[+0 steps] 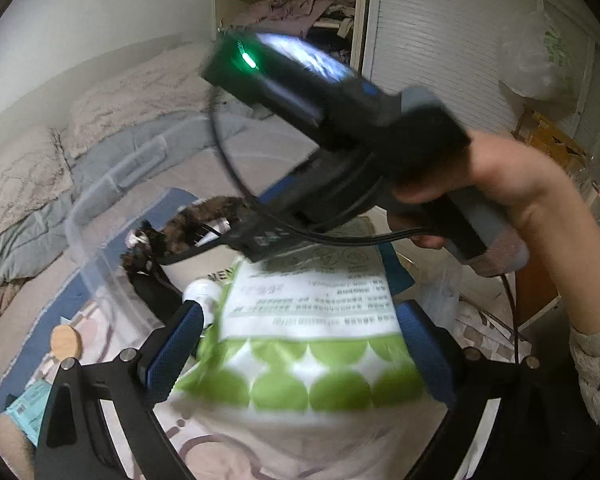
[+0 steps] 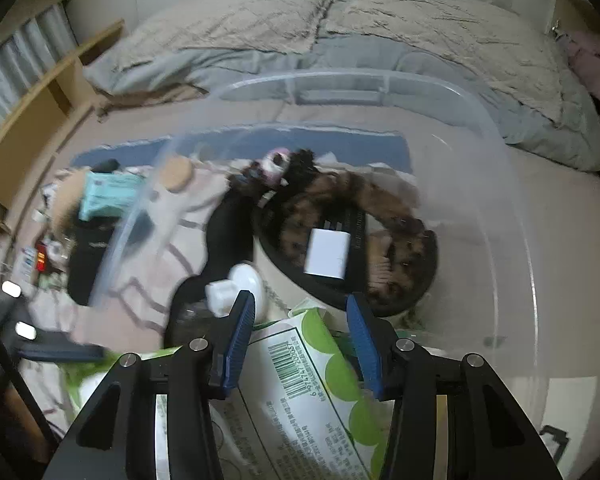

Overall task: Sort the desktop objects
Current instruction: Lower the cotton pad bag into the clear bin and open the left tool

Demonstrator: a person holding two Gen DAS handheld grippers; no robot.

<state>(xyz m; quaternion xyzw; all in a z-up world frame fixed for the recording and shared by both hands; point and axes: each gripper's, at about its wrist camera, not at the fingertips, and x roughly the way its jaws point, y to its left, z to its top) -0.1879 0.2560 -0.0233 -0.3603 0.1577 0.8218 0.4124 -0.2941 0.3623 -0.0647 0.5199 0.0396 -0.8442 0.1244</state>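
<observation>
A white pack with green dots (image 1: 308,344) sits between the blue pads of my left gripper (image 1: 300,344), which is closed on its sides. The same pack (image 2: 300,384) lies between the pads of my right gripper (image 2: 302,340), close to both; contact is unclear. Both hold it over a clear plastic bin (image 2: 512,208). Inside the bin lie a brown furry toy (image 2: 340,200), a black round item (image 2: 380,304) and a white block (image 2: 326,258). The right hand and its gripper body (image 1: 340,128) fill the upper left wrist view.
A bed with grey and beige bedding (image 2: 380,28) lies behind the bin. A teal box (image 2: 108,196), a round wooden lid (image 2: 176,172) and dark items lie left of the bin. A wooden shelf (image 2: 40,92) stands at far left. A white cap (image 2: 244,280) sits near the left pad.
</observation>
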